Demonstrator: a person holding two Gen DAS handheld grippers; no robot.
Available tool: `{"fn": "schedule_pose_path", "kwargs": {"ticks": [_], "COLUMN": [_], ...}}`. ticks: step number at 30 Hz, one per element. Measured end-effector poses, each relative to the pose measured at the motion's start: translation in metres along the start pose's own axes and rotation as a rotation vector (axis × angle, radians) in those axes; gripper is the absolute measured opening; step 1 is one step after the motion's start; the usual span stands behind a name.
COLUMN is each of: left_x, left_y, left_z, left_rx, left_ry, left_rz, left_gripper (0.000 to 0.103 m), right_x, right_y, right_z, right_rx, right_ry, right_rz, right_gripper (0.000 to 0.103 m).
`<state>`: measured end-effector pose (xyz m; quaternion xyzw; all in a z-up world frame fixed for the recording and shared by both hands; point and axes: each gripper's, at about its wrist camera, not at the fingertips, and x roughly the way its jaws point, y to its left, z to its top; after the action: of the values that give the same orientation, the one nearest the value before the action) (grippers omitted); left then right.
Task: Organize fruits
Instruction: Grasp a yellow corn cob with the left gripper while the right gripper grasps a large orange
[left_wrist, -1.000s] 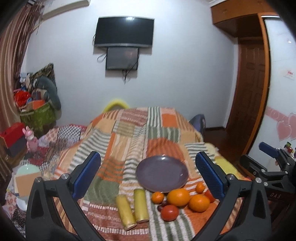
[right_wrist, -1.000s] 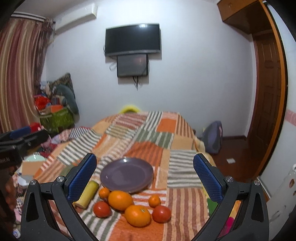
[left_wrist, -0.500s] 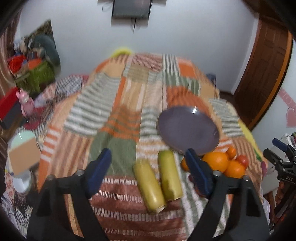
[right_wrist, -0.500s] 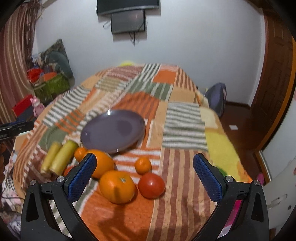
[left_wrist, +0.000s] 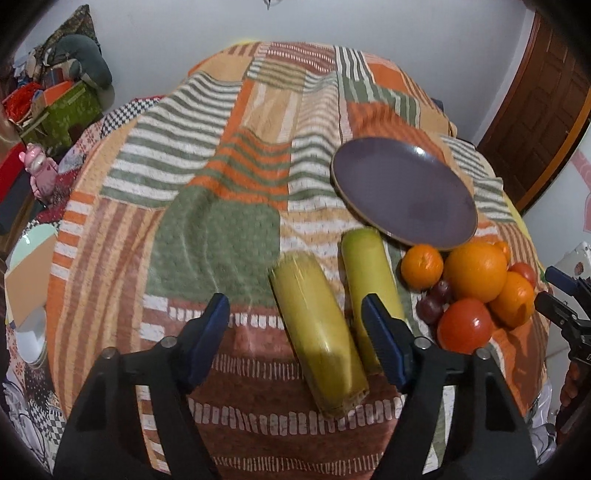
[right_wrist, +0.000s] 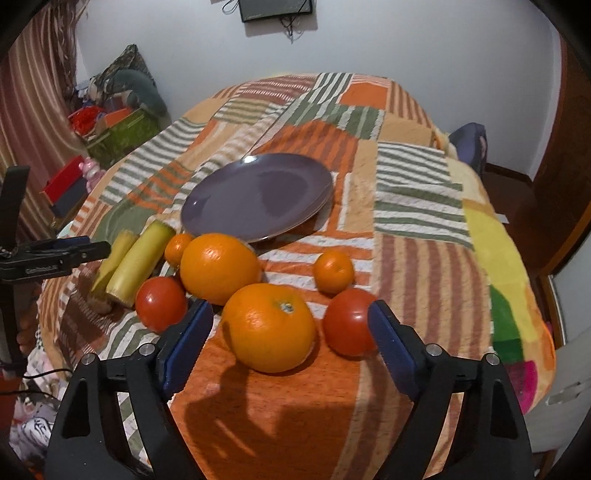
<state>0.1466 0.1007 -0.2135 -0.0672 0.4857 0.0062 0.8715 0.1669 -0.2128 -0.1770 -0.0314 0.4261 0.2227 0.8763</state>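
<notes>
Patchwork bed (left_wrist: 221, 229): both tools just narrowing but spread, empty; left tool (left_wrist: 295, 321) straddles corn (left_wrist: 317, 332), right tool (right_wrist: 288, 325) orange (right_wrist: 269, 326), plate (right_wrist: 258, 199) at 12.

Pink toy (left_wrist: 38, 171) (beside patchwork blanket (left_wrist: 221, 229))

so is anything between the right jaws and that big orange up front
Nothing visible does. The right gripper has open jaws, just been closing, with the near orange directly ahead; a tomato sits beside it.
</notes>
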Motion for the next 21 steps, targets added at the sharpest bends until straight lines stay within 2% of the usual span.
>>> {"fn": "schedule_pose_path", "kwargs": {"ticks": [5,9,15,17,19,21], "left_x": [0.014,0.020,0.030,0.031,0.033,0.033], "left_y": [0.000,0.000,-0.002,-0.002,-0.001,-0.003], "left_z": [-0.006,-0.008,-0.005,-0.004,-0.003,-0.002], "left_rx": [-0.008,-0.013,-0.008,-0.008,-0.013,-0.012], "left_ry": [0.050,0.049,0.039,0.038,0.043,0.041], "left_rz": [-0.026,-0.035,-0.022,-0.033,-0.060,-0.056], "left_gripper": [0.063,0.062,0.058,0.054,0.047,0.047], "right_x": [0.012,0.023,0.032,0.032,0.032,0.032], "right_y": [0.004,0.011,0.022,0.020,0.018,0.017], "right_z": [-0.002,-0.005,-0.007,-0.006,-0.005,-0.005], "right_rx": [-0.009,-0.028,-0.086,-0.088,-0.094,-0.097], "right_ry": [0.040,0.078,0.088,0.083,0.077,0.075], "right_rz": [0.031,0.055,0.007,-0.002,-0.023,-0.030], "right_gripper": [0.076,0.076,0.078,0.075,0.063,0.061]}}
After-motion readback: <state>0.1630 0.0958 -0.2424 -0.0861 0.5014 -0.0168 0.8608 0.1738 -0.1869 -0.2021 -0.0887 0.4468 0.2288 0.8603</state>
